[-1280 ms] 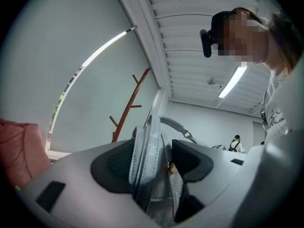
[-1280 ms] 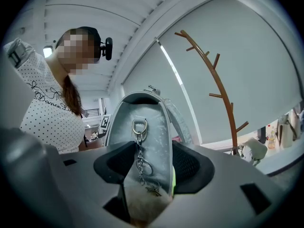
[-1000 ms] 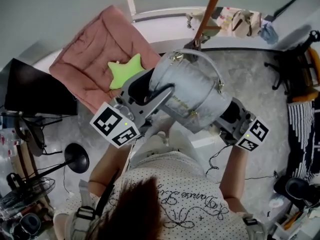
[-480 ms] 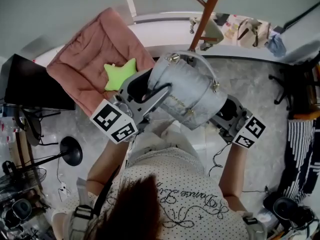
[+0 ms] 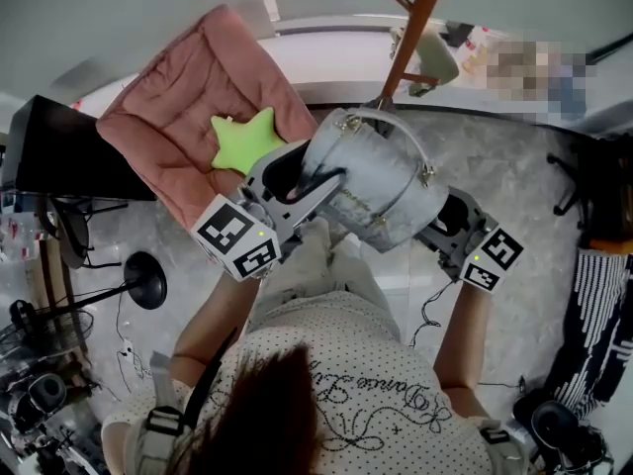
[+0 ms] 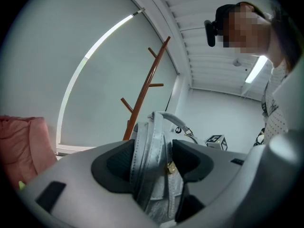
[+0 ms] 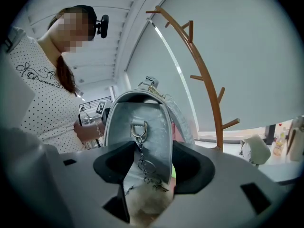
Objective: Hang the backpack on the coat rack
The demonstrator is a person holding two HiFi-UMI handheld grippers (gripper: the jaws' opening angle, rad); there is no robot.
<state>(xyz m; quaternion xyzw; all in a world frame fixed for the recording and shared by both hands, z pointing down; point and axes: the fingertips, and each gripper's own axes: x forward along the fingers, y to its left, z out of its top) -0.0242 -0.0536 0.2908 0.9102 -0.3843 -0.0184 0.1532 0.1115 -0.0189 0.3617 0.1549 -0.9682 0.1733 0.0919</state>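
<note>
Both ends of the backpack (image 5: 381, 191) are clamped, straps (image 6: 147, 148) by the left gripper (image 6: 152, 161), side by the right gripper (image 7: 142, 167), with its handle (image 5: 396, 125) turned toward the rack (image 5: 417, 16) just ahead.

top (image 5: 336, 364): white, black dots, cursive print | left gripper (image 6: 152, 161), right gripper (image 7: 153, 167): grey, black-white marker cubes

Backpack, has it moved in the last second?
No, not noticeably: the backpack still has its handle right at the coat rack pole, as before.
</note>
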